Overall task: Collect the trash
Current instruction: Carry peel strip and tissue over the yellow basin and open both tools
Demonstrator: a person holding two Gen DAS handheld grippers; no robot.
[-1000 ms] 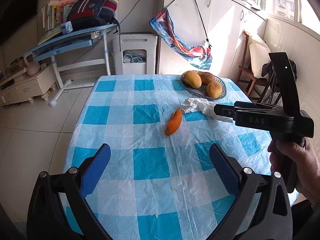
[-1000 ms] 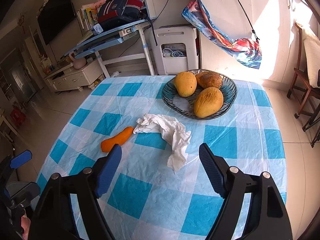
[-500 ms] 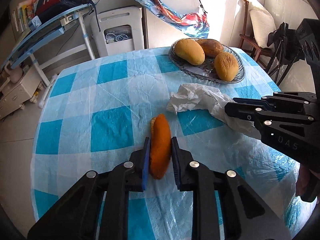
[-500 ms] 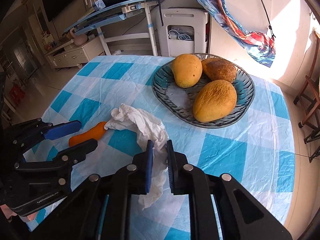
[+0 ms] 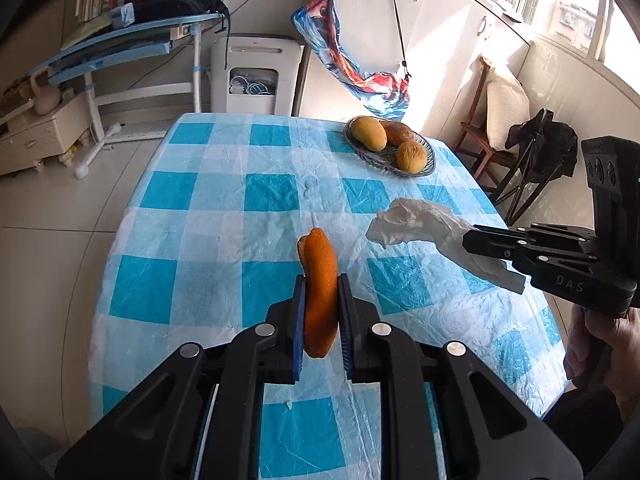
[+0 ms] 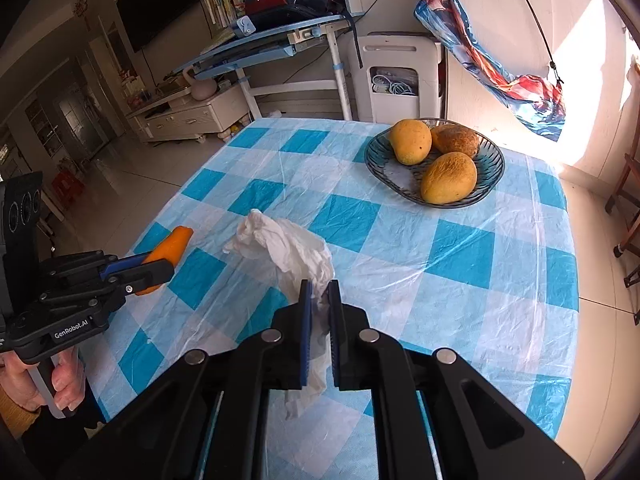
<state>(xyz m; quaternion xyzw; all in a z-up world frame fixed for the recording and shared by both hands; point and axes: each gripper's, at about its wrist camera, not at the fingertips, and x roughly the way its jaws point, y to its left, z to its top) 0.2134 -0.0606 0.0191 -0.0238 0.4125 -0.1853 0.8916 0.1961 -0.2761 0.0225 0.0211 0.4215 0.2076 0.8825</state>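
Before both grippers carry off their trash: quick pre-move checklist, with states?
1. left gripper shut on the orange peel: ok, pinched between both pads.
2. right gripper shut on the white tissue: ok, though a loose tail hangs below the jaws.
3. Both items lifted off the checked tablecloth: looks ok; the tissue hangs in the air in the left wrist view.
4. Clearance from the fruit bowl: ok, it sits well beyond both grippers.
5. Grippers apart from each other: ok, a gap shows between them.
6. Trash bin located: cannot tell, none is in view.
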